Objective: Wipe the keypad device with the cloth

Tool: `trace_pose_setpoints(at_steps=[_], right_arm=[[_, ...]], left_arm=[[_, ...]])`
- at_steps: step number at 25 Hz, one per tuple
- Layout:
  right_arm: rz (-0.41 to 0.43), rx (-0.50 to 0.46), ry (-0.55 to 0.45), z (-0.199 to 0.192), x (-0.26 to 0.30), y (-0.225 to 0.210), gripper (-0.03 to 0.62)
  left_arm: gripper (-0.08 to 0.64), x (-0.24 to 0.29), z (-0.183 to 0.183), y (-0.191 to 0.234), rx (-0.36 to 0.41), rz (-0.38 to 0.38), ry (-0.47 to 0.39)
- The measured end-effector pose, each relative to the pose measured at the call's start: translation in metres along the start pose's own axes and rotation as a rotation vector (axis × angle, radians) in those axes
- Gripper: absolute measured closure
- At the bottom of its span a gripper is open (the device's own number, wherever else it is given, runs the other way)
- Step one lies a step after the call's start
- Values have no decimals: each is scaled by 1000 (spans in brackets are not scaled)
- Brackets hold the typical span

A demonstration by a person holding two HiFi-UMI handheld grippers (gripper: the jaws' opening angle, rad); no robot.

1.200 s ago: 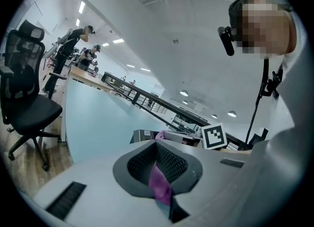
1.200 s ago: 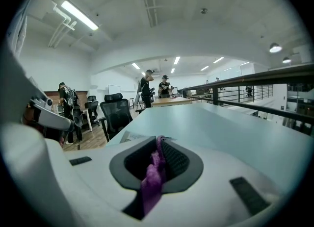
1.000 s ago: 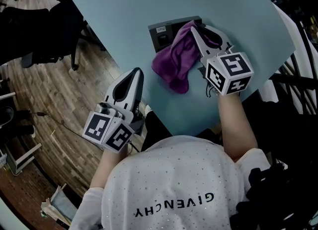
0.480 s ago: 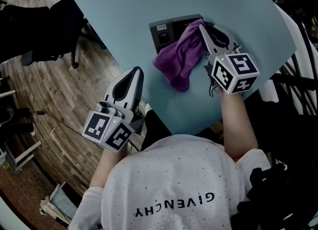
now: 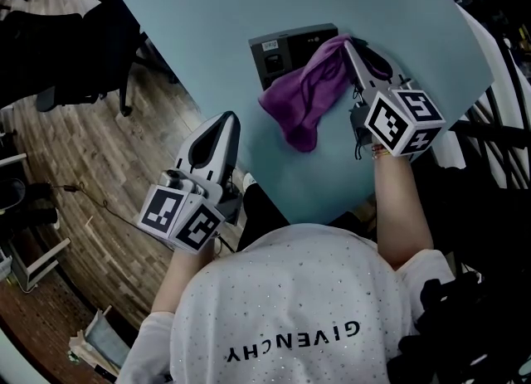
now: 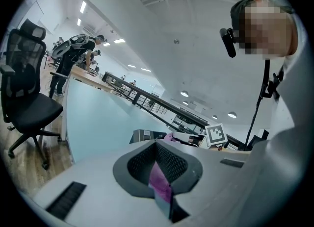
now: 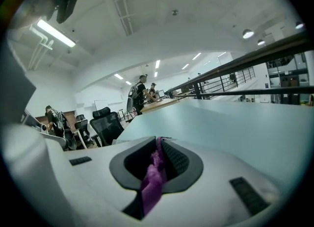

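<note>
Partly, the cloth (image 5: 303,99) covers the keypad device (image 5: 274,49) (right gripper (image 5: 348,44) jaws grip cloth; left gripper (image 5: 227,119) jaws closed).

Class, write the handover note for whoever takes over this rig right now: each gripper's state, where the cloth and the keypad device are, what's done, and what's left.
Grippers: left gripper is shut and empty, held at the table edge, away from the work. Right gripper is shut on the purple cloth.
Things: keypad device lies flat on the table. The cloth covers its right part and trails onto the table towards the person.
Done: cloth gripped and on the device.
Left: wipe across the uncovered left part, then probably set the cloth down.
</note>
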State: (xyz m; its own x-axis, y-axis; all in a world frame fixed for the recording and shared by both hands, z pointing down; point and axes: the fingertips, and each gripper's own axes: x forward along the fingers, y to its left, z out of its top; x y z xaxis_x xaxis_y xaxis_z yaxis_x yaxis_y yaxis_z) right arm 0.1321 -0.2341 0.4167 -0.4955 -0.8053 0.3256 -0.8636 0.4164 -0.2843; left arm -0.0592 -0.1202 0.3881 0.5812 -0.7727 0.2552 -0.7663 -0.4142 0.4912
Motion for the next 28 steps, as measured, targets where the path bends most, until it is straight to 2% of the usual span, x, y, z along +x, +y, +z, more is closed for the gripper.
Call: trace_pose_setpoints(at_steps=[3, 6, 9, 13, 17, 20, 24, 28], right_arm=[[88, 6, -28, 6, 4, 30, 561], [166, -34, 1, -2, 16, 65, 561], [219, -86, 37, -13, 25, 95, 561], [269, -111, 67, -23, 35, 121, 561], [297, -129, 96, -30, 41, 137, 561], [302, -179, 117, -36, 45, 143, 561], [287, -232, 135, -44, 48, 141, 560], [266, -231, 139, -45, 46, 132, 560]], left_arm=[[560, -3, 2, 0, -6, 2, -7], [559, -9, 5, 0, -17, 3, -20], [559, -17, 7, 1, -17, 8, -31], [560, -28, 9, 9, -22, 28, -38], [560, -40, 9, 14, -41, 51, -47], [560, -46, 5, 16, -53, 55, -51], [559, -48, 2, 17, -52, 55, -44], [560, -47, 0, 15, -41, 63, -38]])
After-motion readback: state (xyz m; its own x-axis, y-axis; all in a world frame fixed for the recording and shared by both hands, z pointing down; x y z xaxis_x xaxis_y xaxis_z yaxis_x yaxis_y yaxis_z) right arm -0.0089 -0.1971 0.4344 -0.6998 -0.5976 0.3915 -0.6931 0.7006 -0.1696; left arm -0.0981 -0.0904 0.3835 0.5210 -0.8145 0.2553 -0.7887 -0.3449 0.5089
